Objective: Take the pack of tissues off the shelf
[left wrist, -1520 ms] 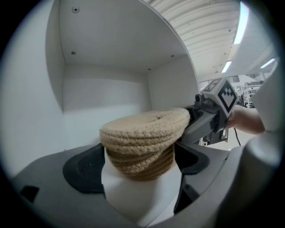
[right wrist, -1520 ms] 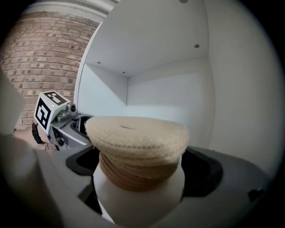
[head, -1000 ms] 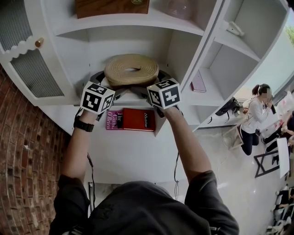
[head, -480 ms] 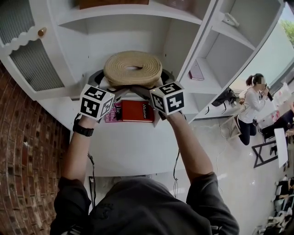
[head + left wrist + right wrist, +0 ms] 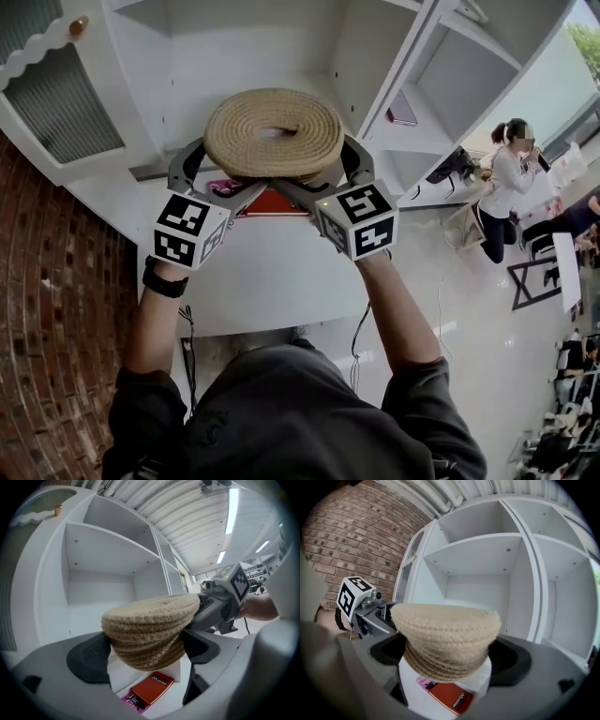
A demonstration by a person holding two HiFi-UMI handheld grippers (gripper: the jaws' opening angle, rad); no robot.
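A round beige woven-rope basket [image 5: 274, 131] hangs in front of the white shelf unit [image 5: 234, 47], clear of its compartment. Both grippers hold it from the near side. My left gripper [image 5: 220, 173] has its dark pads pressed on either side of the basket [image 5: 150, 630] and is shut on it. My right gripper [image 5: 328, 173] clamps the same basket [image 5: 447, 637] from the right in the same way. The other gripper's marker cube shows in each gripper view. No soft tissue pack is visible apart from this basket.
A red book [image 5: 272, 202] and a magenta book [image 5: 133, 701] lie on the white ledge [image 5: 272, 272] under the basket. A brick wall [image 5: 47, 281] is on the left. A cupboard door with a brass knob [image 5: 80, 25] stands at upper left. People [image 5: 502, 178] are far off on the right.
Both grippers have drawn back out of the shelf compartment with the basket between them. The basket now hangs over the books and hides most of them in the head view.
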